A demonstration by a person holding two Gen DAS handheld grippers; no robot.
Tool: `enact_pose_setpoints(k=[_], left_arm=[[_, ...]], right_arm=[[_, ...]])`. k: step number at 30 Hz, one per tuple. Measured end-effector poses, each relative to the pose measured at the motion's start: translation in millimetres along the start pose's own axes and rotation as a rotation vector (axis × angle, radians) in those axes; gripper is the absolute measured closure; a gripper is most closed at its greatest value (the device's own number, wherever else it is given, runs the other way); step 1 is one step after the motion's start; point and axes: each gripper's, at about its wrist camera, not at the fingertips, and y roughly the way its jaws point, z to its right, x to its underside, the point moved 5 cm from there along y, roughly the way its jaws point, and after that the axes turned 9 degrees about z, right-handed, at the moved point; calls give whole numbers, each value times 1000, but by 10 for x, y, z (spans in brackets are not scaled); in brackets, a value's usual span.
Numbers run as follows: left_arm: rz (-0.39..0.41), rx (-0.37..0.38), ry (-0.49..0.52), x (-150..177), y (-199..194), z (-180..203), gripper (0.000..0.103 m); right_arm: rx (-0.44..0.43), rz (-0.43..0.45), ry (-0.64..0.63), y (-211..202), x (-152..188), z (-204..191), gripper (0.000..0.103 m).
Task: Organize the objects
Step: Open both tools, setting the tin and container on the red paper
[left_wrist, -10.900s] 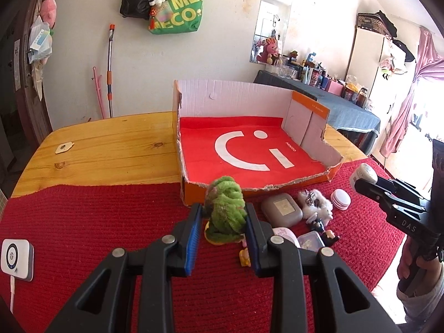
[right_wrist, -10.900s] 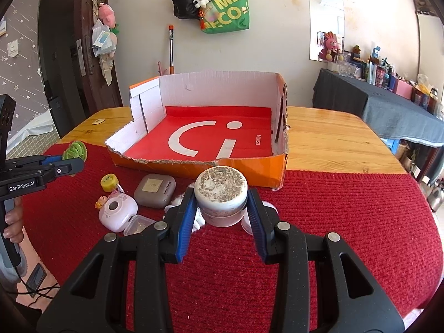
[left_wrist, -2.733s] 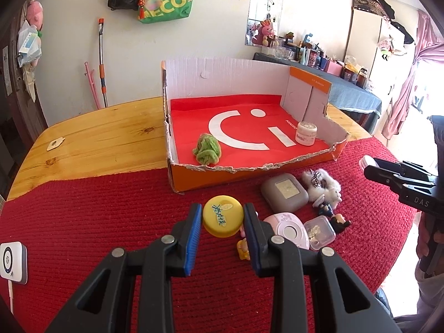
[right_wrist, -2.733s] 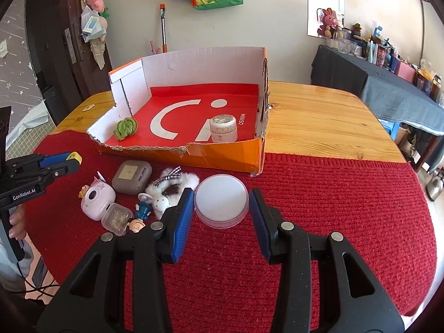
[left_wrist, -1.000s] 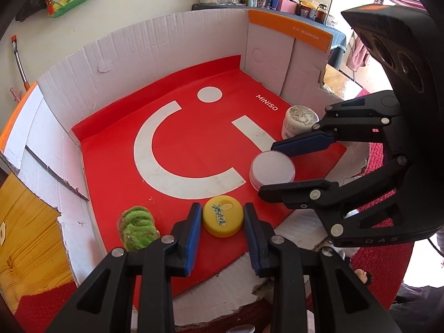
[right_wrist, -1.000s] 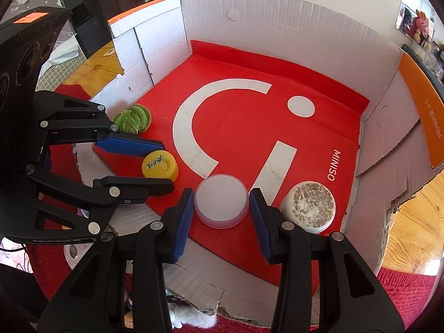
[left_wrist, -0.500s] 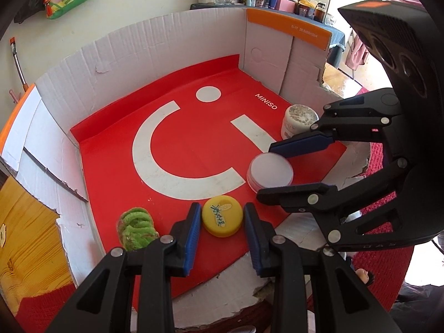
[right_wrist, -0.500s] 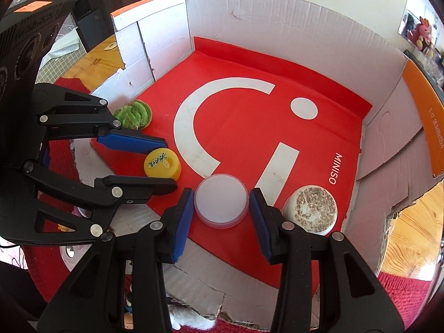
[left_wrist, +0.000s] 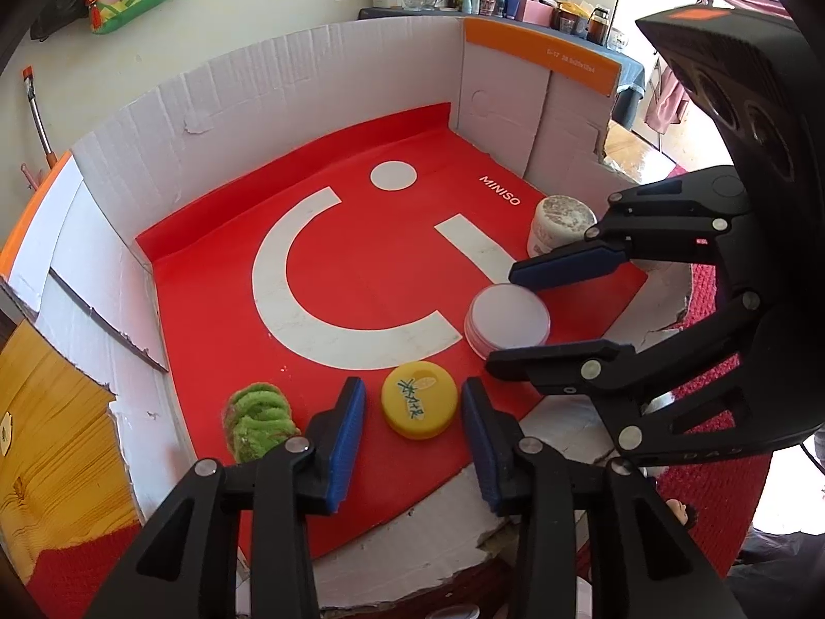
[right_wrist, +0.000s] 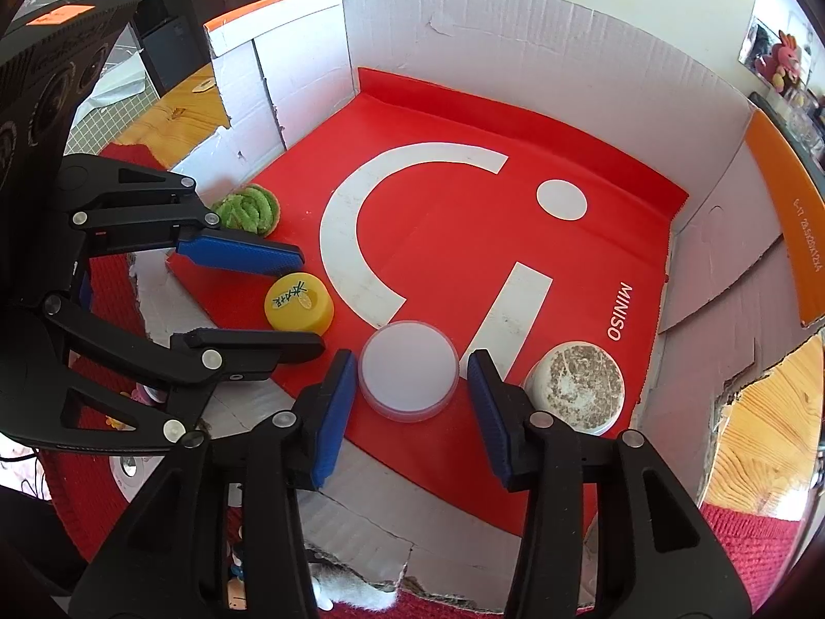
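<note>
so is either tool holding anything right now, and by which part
Nothing is held. Both tools' jaws are opening, clear of the round yellow plastic cap and the round white flat tin between them.

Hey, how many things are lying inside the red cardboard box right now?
4: green plush front-left, yellow cap between the left tool pads, white disc beside it, speckled jar front-right.
</note>
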Motion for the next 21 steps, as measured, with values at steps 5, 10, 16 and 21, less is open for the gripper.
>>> enact_pose_setpoints(k=[5,10,16,21], left_arm=[[0,1,-4,-3,-3,-3,62],[11,2,-21,-17,-28,-20,59],[49,-11,-32,-40,-135,-22,57],[95,-30,-28,-69,-261,1,53]], right_arm=[[1,0,2,8,-7,3,59],[6,6,2,8,-20,5,59],[12,39,-5,-115,-79,-6,54],[26,70,-5,-255,-128,-14,53]])
